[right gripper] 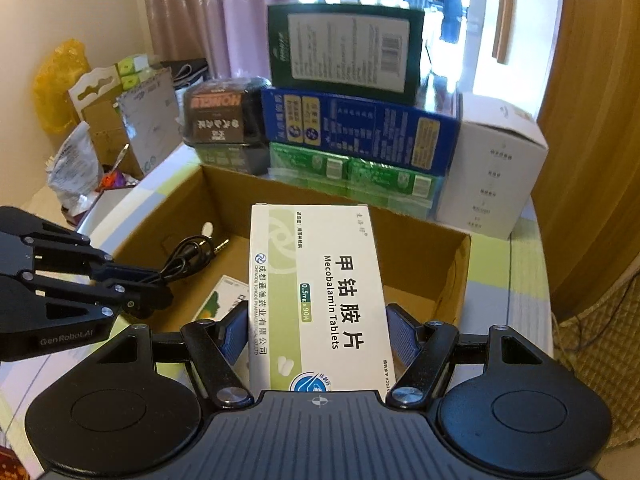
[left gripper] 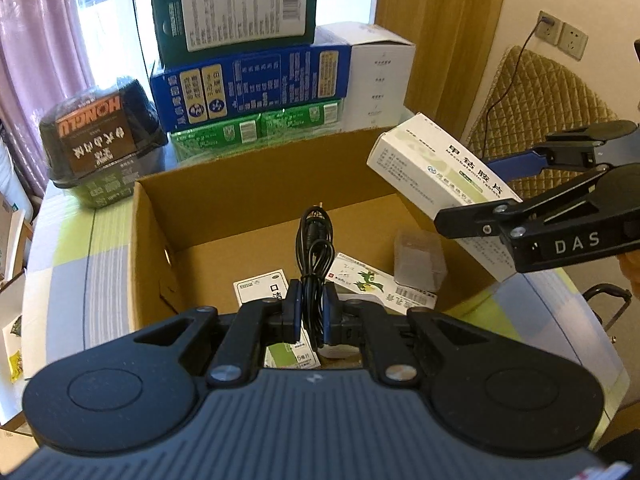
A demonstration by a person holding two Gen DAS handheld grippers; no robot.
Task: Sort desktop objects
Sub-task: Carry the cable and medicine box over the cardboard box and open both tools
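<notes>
- Left wrist view shows your left gripper [left gripper: 311, 312] pinched down on a coiled black audio cable [left gripper: 314, 248], the blue pads nearly together with the bundle standing upright between them, hanging over the open cardboard box [left gripper: 152, 240].
- Right wrist view shows your right gripper [right gripper: 318, 332] spread wide around a white-and-green Mecobalamin tablet box [right gripper: 320, 292], clamped on its long sides, with the far end of the carton jutting out over the cardboard box.
- Judging from both loads hanging above the opening, the step in hand is dropping them in; do one at a time so the two grippers, already near each other, do not clash.
- Lower the audio cable well into the cardboard box before you let go; its loose plug end could catch on the rim or spring out.
- Aim it at bare cardboard floor, to the left of the dragon-print medicine box [left gripper: 372, 280] and the small clear plastic case [left gripper: 418, 260] lying inside.
- Level the Mecobalamin tablet box before release; it sits tilted and could land on edge against the wall.
- Keep clear of the stacked blue carton [left gripper: 248, 88] and green-wrapped packs [left gripper: 256, 128] behind the cardboard box on the bench [left gripper: 72, 260].
</notes>
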